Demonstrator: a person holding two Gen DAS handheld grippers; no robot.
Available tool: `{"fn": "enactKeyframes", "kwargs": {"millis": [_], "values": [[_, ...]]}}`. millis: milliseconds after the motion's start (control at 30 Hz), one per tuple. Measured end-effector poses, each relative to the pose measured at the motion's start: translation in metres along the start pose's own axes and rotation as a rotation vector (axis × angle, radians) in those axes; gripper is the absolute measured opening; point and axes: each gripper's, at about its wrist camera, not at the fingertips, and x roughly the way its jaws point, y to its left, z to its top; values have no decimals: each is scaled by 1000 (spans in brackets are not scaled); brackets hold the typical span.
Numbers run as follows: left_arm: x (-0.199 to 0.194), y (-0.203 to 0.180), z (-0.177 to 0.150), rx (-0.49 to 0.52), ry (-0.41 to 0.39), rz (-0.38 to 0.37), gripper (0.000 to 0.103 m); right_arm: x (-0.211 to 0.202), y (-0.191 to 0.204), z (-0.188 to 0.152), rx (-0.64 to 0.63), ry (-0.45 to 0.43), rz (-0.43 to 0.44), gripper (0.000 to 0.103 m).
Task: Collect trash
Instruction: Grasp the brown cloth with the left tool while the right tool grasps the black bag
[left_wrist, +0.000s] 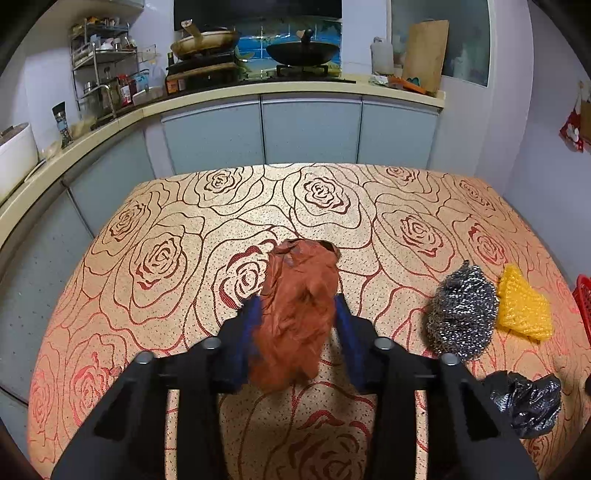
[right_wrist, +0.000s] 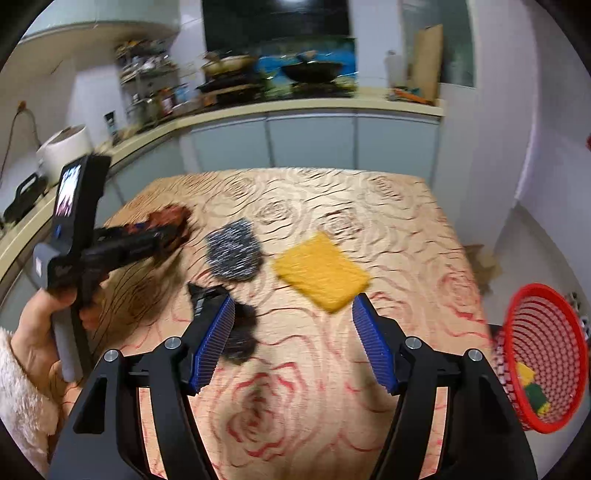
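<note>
My left gripper (left_wrist: 298, 306) is shut on a crumpled brown plastic bag (left_wrist: 299, 306) and holds it over the rose-patterned table (left_wrist: 184, 229). A steel wool scourer (left_wrist: 461, 310), a yellow cloth (left_wrist: 522, 310) and a crumpled black bag (left_wrist: 524, 402) lie to its right. My right gripper (right_wrist: 293, 314) is open and empty above the table, with the yellow cloth (right_wrist: 321, 275) just ahead, the black bag (right_wrist: 236, 332) by its left finger and the scourer (right_wrist: 232, 254) further left. The left gripper (right_wrist: 162, 236) with the brown bag shows at far left.
A red plastic basket (right_wrist: 539, 354) with yellow and green items inside stands at the table's right edge; its rim shows in the left wrist view (left_wrist: 583, 299). A kitchen counter (left_wrist: 295, 88) with pans and a rack runs behind and along the left.
</note>
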Motion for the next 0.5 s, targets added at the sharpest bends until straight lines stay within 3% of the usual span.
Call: {"fn": "enactKeyframes", "kwargs": {"millis": [500], "values": [[-4, 17, 1, -85, -21, -50, 32, 54, 39, 0, -100, 112, 67, 65]]}}
